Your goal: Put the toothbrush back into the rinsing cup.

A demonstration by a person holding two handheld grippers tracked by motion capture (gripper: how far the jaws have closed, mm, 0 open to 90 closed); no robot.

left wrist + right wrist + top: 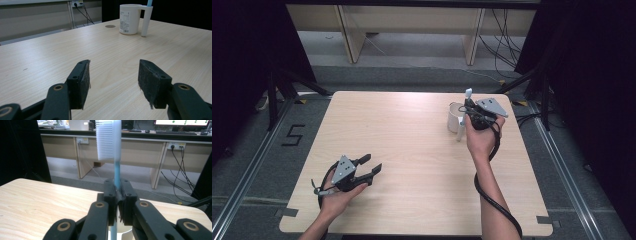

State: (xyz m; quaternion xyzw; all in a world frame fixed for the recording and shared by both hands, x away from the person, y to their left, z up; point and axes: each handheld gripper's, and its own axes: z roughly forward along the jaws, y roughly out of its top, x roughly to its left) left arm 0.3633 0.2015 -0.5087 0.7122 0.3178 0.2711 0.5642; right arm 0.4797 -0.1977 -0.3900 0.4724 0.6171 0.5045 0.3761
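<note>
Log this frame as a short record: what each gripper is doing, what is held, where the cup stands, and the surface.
right gripper: shut on the toothbrush, above the cup
toothbrush: upright, bristle head up, light blue neck clamped between the pads
cup: white, with handle, upright on the far right part of the table; the toothbrush's lower end seems to reach toward it
left gripper: open, nothing between the pads, low over the near left of the table
table: light wood
</note>
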